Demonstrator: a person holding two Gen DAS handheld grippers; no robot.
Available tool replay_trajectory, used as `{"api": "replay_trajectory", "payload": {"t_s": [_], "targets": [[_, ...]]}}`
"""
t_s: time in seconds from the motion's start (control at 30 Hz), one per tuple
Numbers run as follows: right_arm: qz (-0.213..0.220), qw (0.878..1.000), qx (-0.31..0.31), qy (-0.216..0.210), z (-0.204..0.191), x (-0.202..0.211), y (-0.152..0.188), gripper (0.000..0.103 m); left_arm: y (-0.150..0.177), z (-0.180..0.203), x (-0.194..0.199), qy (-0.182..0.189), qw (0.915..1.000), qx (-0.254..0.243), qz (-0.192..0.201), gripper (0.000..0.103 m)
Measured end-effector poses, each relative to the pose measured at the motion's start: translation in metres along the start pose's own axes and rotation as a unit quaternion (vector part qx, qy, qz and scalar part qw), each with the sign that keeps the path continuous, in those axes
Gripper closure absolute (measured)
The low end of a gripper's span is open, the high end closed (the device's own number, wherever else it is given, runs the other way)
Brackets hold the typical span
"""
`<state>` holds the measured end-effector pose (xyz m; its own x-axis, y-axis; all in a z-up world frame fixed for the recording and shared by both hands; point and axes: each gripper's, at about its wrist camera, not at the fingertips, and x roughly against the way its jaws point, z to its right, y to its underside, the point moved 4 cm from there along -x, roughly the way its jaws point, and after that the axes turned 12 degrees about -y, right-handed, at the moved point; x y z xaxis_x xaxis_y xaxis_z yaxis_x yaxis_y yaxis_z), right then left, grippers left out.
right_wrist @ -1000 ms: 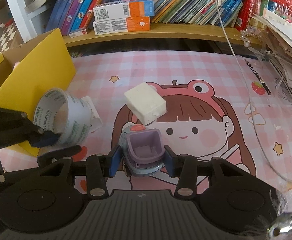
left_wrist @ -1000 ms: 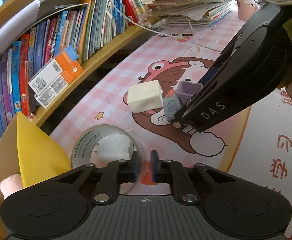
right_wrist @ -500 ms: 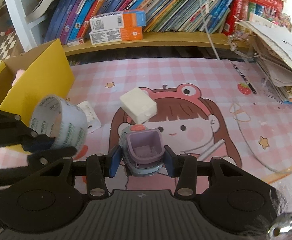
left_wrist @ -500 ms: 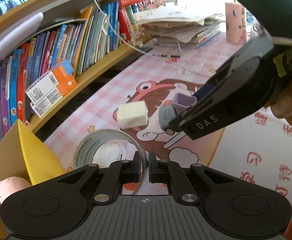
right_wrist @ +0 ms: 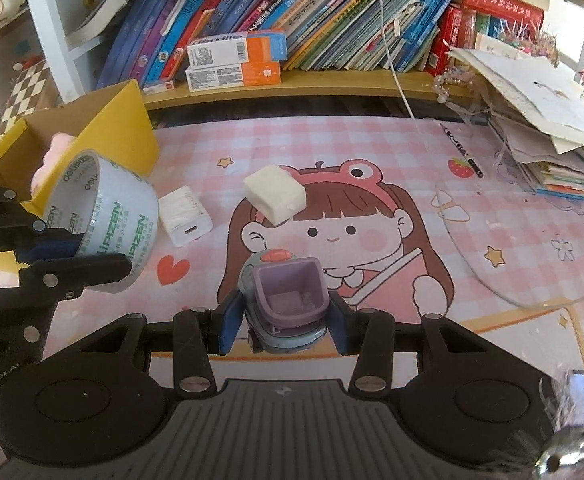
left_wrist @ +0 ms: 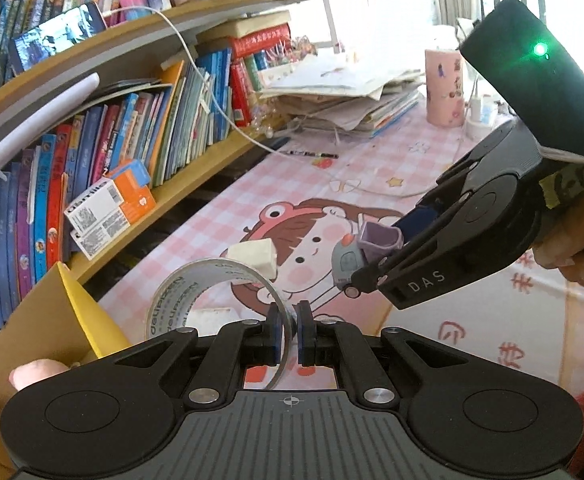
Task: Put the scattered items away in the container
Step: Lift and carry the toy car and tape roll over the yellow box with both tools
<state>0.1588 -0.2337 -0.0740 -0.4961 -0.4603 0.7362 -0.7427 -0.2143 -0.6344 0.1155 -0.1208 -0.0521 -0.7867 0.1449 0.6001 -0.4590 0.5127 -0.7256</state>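
Observation:
My left gripper (left_wrist: 288, 330) is shut on the wall of a clear tape roll (left_wrist: 179, 304) and holds it in the air beside the yellow cardboard box (left_wrist: 71, 320). The roll also shows in the right wrist view (right_wrist: 103, 220), near the box (right_wrist: 119, 128). My right gripper (right_wrist: 281, 320) is shut on a small grey-and-purple toy truck (right_wrist: 285, 300), lifted above the mat; it shows in the left wrist view (left_wrist: 362, 252). A white foam block (right_wrist: 274, 194) and a white charger (right_wrist: 183, 222) lie on the pink mat. A pink soft item (right_wrist: 53, 152) sits in the box.
A bookshelf (right_wrist: 292, 40) full of books runs along the back. Two orange-and-white cartons (right_wrist: 235, 62) sit on its ledge. A messy paper stack (right_wrist: 552, 128) fills the right. A pen (right_wrist: 462, 152) and a white cable (right_wrist: 472, 256) lie on the mat. A pink cup (left_wrist: 444, 86) stands far off.
Both grippers have risen from the mat. The tape roll went up and toward the yellow box. The toy truck was lifted, still gripped.

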Motion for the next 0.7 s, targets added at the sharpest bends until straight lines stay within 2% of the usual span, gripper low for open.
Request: {"api": "replay_trajectory", "payload": {"t_s": [0.23, 0.7], "targets": [[0.0, 1.0, 0.007, -0.004, -0.021, 0.02, 0.011, 0.061, 0.007, -0.007, 0.032, 0.003, 0.9998, 0.011, 0.013, 0.097], [0.007, 0.998, 0.048, -0.026, -0.065, 0.037, 0.014, 0.061, 0.047, -0.041, 0.085, -0.044, 0.9971, 0.062, -0.005, 0.097]]}}
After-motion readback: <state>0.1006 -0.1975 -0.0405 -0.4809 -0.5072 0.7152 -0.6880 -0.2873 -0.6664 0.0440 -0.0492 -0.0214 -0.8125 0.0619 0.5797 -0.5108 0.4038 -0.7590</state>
